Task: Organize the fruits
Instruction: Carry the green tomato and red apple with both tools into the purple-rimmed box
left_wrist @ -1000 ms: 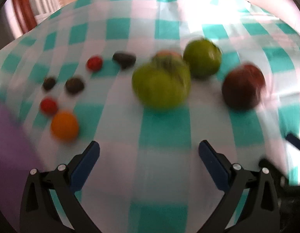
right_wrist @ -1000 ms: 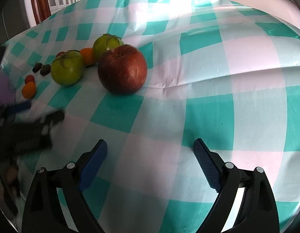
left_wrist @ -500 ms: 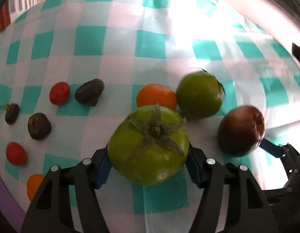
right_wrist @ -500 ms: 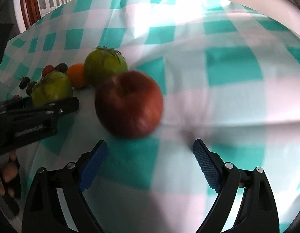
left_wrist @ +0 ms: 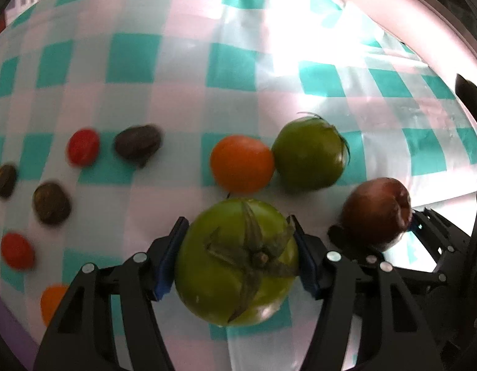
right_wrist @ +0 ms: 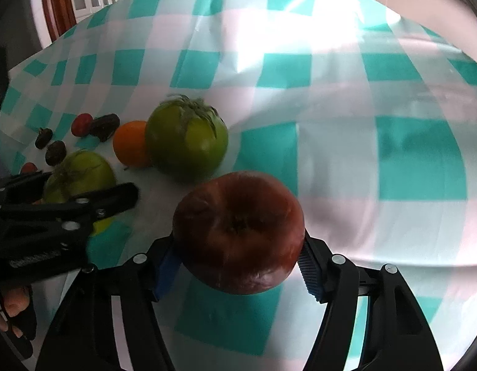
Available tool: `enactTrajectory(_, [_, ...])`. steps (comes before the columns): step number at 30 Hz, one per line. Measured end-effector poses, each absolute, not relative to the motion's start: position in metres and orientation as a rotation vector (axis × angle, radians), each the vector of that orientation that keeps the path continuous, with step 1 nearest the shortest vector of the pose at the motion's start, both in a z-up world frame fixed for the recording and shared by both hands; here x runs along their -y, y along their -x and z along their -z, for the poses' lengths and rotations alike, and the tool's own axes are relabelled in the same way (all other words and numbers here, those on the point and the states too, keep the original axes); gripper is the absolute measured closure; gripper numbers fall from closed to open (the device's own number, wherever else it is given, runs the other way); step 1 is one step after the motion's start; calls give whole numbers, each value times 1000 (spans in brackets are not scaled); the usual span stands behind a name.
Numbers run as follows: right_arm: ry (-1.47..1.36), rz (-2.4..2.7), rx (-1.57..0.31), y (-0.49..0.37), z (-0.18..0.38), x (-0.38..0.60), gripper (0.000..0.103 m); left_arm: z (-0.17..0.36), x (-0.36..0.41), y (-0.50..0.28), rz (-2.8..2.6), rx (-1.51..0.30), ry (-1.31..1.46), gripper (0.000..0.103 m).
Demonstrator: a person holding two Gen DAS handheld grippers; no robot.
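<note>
A big green tomato [left_wrist: 235, 262] with a dried calyx sits between the blue pads of my left gripper [left_wrist: 237, 225]. Its jaws are closing and both pads press on the tomato's sides. In the right wrist view the same tomato [right_wrist: 81, 170] shows behind the left gripper's black fingers [right_wrist: 115, 198]. My right gripper [right_wrist: 238, 247] is closing on a dark red tomato [right_wrist: 238, 228], and its pads touch both sides. That red tomato [left_wrist: 377, 210] lies at the right in the left wrist view.
On the teal-and-white checked tablecloth [left_wrist: 130, 61] a second green tomato [left_wrist: 309, 153] touches an orange fruit [left_wrist: 241, 164]. To the left lie small red tomatoes [left_wrist: 83, 147], dark wrinkled fruits [left_wrist: 138, 145] and a small orange one [left_wrist: 51, 301]. A person's hand [right_wrist: 13, 309] holds the left gripper.
Both grippers moved forward over their fruit. The left jaws closed onto the green tomato first; the right jaws, wide half a second ago, have now closed onto the dark red tomato.
</note>
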State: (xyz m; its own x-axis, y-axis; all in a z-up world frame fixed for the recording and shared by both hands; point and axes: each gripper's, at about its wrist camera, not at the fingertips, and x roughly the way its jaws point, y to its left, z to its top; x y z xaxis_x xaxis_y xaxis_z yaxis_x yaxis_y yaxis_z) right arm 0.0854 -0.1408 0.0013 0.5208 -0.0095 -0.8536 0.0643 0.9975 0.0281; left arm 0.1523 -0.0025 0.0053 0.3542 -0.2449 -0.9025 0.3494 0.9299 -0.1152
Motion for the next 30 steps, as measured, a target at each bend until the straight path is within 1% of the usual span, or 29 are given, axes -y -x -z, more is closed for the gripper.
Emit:
enactTrajectory(5, [-100,40,-1074,-41,-10,148,39,-31,-8,-122,319,-1148,-106,39])
enactTrajectory(8, [-90,6,-1080,-16,-29,146,39,-65,-5,-102,274,-1106,-130,39])
enactTrajectory(11, [-65,-59,-1065,1,-54,143,39,-113,-3,-76,217,-1042,-150,39])
enactTrajectory(16, [11,-197,-972,21,-113,125,39,-175,-18,-38,166,-932,-153,39])
enactTrajectory(20, [37,-284,-895,29,-149,103,39,-210,-43,-6,101,-872,-130,39])
enactTrajectory(24, [41,-372,-820,39,-180,74,39,-230,-85,25,33,-806,-104,39])
enactTrajectory(30, [78,-509,-717,52,-221,28,39,-246,-145,67,-110,-766,-52,39])
